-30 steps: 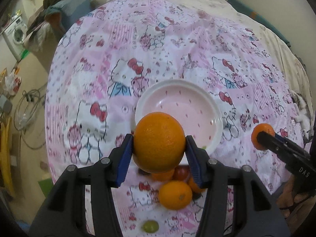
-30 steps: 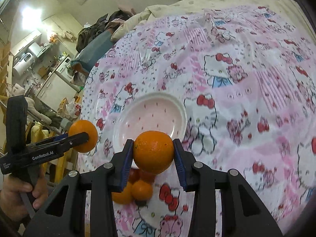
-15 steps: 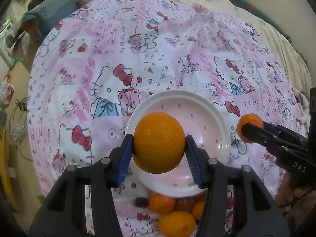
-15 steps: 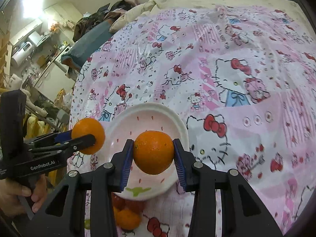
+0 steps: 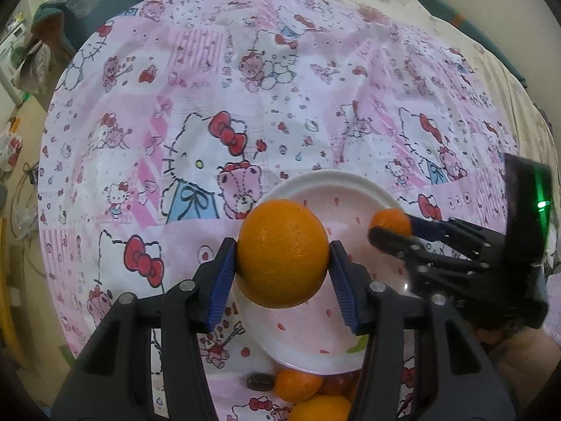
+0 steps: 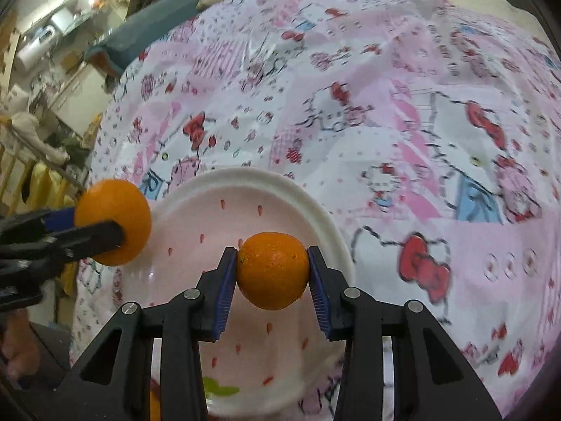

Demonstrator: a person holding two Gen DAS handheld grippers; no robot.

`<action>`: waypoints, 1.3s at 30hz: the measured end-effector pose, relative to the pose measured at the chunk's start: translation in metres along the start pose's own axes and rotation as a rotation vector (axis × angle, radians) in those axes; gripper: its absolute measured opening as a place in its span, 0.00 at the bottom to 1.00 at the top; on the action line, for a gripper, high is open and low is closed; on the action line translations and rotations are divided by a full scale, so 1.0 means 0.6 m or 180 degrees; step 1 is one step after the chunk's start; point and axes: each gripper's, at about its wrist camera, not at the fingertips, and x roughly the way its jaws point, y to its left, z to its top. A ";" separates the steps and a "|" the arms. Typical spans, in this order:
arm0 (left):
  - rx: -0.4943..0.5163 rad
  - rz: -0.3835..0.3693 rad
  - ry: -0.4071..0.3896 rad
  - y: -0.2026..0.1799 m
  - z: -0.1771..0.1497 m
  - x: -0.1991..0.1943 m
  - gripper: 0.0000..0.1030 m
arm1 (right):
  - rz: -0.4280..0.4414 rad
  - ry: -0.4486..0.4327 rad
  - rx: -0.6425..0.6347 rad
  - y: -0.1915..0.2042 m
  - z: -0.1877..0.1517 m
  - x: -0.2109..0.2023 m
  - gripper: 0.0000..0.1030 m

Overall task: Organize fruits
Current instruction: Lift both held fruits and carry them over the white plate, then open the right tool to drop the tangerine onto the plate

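Note:
My left gripper [image 5: 283, 258] is shut on a large orange [image 5: 282, 253] and holds it over the near left part of a white plate with a pink centre [image 5: 336, 184]. My right gripper [image 6: 273, 270] is shut on a smaller orange [image 6: 272, 269] above the same plate [image 6: 280, 182]. In the left wrist view the right gripper [image 5: 389, 226] comes in from the right with its orange [image 5: 392, 220] over the plate's right rim. The right wrist view shows the left gripper [image 6: 115, 224] at the left edge with the large orange [image 6: 114, 222] beside the plate's left rim.
The plate lies on a pink cartoon-print sheet [image 5: 245, 105] over a bed. Several loose fruits lie just near of the plate: oranges [image 5: 298, 382], one more orange [image 5: 320, 407] and a dark small fruit [image 5: 260, 381]. A hand [image 6: 17, 343] grips the left tool. Household clutter stands beyond the bed's left edge.
Both grippers have come forward and down over the plate, each still holding its orange. The right one moved further, from beside the plate to above its rim. The loose fruits slid toward the bottom edge.

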 end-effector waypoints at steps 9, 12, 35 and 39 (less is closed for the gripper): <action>-0.0117 0.0019 0.0077 0.022 -0.001 0.014 0.47 | 0.0000 0.0061 -0.0122 0.006 0.002 0.030 0.42; -0.0142 -0.0003 0.0089 0.022 -0.002 0.017 0.47 | 0.0063 0.0074 -0.0065 0.003 0.003 0.027 0.43; 0.0052 -0.0077 0.0248 -0.067 0.011 0.104 0.49 | 0.0265 -0.0690 0.1063 -0.109 -0.046 -0.185 0.75; 0.0047 -0.0021 0.0188 -0.065 0.013 0.103 0.57 | 0.0249 -0.0756 0.1096 -0.108 -0.056 -0.203 0.75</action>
